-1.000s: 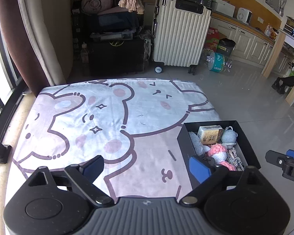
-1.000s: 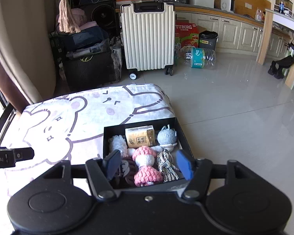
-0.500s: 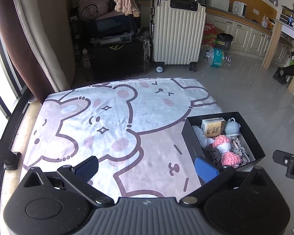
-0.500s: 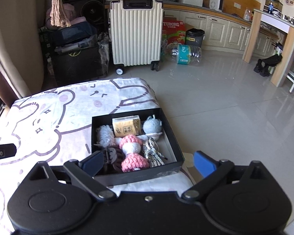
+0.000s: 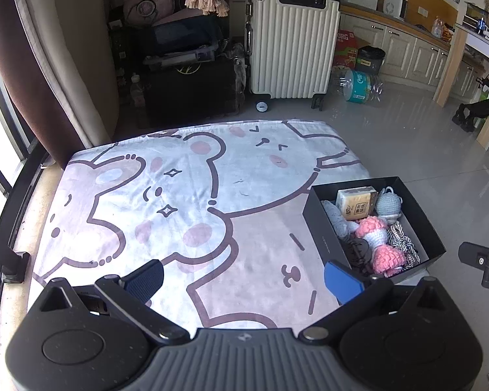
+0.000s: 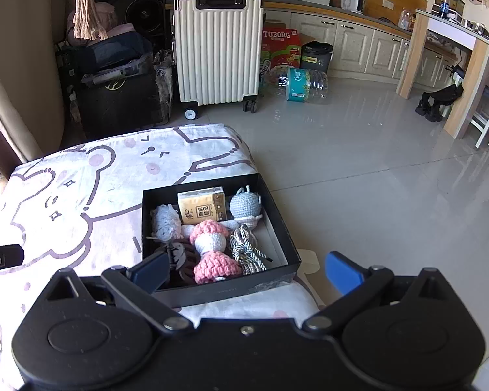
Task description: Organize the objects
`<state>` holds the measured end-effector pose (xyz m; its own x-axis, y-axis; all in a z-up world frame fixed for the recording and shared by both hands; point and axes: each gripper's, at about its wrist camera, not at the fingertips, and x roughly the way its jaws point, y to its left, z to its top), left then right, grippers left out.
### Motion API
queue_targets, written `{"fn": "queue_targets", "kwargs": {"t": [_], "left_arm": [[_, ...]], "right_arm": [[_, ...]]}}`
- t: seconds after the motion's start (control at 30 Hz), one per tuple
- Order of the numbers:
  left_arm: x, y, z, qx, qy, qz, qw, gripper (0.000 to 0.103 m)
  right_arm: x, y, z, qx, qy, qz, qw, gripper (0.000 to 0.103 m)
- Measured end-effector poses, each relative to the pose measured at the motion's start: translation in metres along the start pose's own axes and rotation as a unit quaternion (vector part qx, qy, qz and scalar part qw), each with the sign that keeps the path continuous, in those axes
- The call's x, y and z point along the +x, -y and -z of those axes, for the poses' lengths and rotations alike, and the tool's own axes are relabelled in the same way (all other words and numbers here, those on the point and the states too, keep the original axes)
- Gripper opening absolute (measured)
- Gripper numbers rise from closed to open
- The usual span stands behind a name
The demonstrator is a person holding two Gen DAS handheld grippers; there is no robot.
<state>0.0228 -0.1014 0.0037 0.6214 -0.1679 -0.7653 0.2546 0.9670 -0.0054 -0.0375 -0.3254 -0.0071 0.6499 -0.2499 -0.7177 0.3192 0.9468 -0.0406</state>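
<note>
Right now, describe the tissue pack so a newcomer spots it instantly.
Find the black box at the right edge of the bear-print blanket. At its far wall, between a white crocheted piece and a grey-blue crocheted ball, lies the tissue pack: the only flat-sided, printed, tan packet among yarn items.

A black box (image 6: pixel 278 224) sits on a pink-and-white cloth (image 5: pixel 185 202) (brown-outlined cartoon bears), cream ribbed suitcase (image 6: pixel 216 52) behind.

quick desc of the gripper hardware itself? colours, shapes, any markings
Both match: the left gripper and right gripper have black bodies with two round caps, black linkage arms on silver pivot pins, triangular cut-outs and blue pads on the jaws. The left's centre is grey and ribbed with a small logo; the right's is plain black with one screw. No cables or sleeves visible.
</note>
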Motion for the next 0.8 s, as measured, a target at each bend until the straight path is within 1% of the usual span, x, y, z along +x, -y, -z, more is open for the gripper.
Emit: {"fn": "queue_targets", "kwargs": {"t": [0.17, 0.8], "left_arm": [[0.0012, 0.0015, 0.0013, 0.01, 0.004, -0.006, 0.9999, 0.103], [0.0061, 0.0024, 0.0023, 0.009, 0.004, -0.007, 0.9999, 0.103]], "right_arm": [[0.0013, -0.0034, -0.0008, -0.003, -0.001, -0.001, 1.0, 0.103], [0.003, -0.0065, -0.0002, -0.012, -0.006, -0.004, 1.0, 0.103]]}}
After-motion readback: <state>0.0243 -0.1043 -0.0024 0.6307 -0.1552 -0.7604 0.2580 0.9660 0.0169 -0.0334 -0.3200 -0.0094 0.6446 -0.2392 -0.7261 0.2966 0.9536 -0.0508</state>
